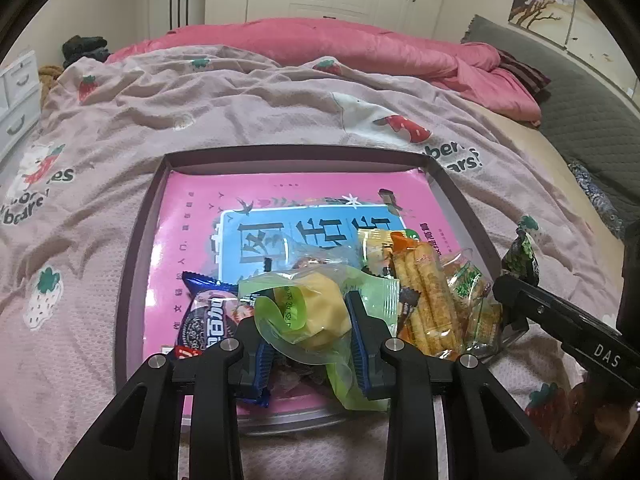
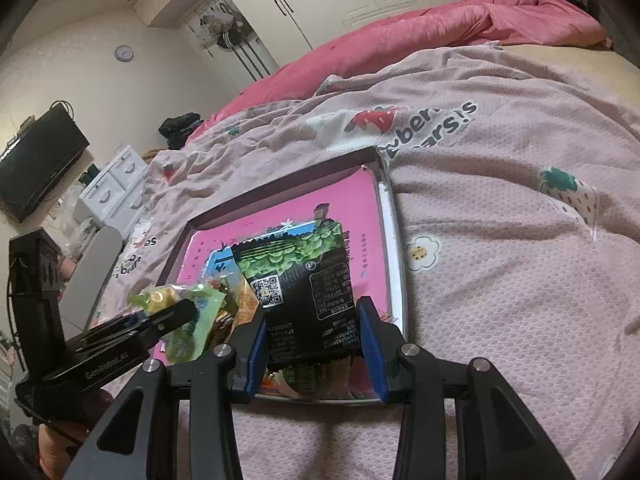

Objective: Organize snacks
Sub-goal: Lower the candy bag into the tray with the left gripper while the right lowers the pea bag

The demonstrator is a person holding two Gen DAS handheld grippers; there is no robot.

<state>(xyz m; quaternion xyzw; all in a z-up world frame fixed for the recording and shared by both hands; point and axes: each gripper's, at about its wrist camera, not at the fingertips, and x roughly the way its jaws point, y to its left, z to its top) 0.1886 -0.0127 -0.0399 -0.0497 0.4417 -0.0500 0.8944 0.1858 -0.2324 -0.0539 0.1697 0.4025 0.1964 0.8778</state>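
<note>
A shallow tray [image 1: 136, 240] with a pink printed liner lies on the bed. Several snack packets are piled at its near end, among them an Oreo packet [image 1: 204, 320] and a clear pack of biscuit sticks [image 1: 428, 300]. My left gripper [image 1: 308, 320] is shut on a green see-through packet [image 1: 316, 304] with a yellow snack inside, held above the pile. My right gripper [image 2: 312, 336] is shut on a black packet [image 2: 304, 280] with green peas printed on it, held over the tray's [image 2: 394, 220] near right part. The black packet [image 1: 520, 256] also shows in the left wrist view.
A pink strawberry-print blanket [image 1: 240, 112] covers the bed around the tray. A darker pink quilt [image 1: 340, 44] lies at the far side. White drawers [image 2: 116, 188] and a TV [image 2: 36, 160] stand to the left of the bed.
</note>
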